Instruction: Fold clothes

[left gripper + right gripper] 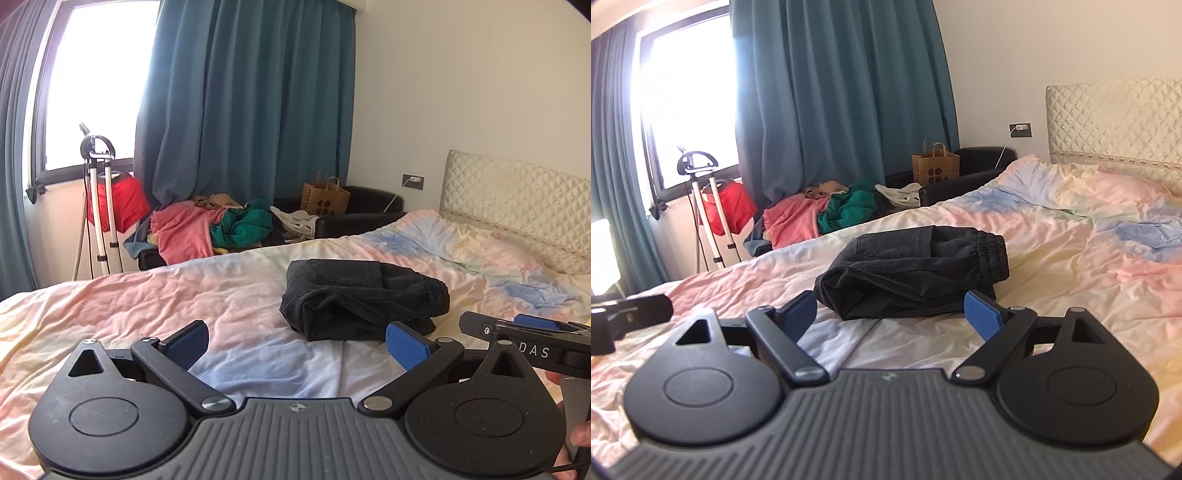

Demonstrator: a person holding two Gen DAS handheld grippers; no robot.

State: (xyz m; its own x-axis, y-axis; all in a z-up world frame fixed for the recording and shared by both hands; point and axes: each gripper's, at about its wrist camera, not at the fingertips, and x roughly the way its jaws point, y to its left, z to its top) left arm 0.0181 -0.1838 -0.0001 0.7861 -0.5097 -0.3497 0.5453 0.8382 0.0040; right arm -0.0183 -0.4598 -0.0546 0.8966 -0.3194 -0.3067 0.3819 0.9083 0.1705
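Observation:
A pair of black pants (364, 297) lies folded into a compact bundle on the bed, elastic waistband to the right; it also shows in the right wrist view (916, 271). My left gripper (297, 341) is open and empty, just short of the bundle's near edge. My right gripper (890, 312) is open and empty, its blue pads either side of the bundle's near edge, not touching it. The right gripper's side shows in the left wrist view (517, 332); the left gripper's side shows in the right wrist view (628, 314).
The bed (147, 306) has a wrinkled pastel sheet and a quilted headboard (517, 199). Beyond it a dark sofa holds a pile of clothes (221, 225) and a paper bag (325, 199). A garment steamer stand (99, 192) stands by the window and teal curtains (251, 103).

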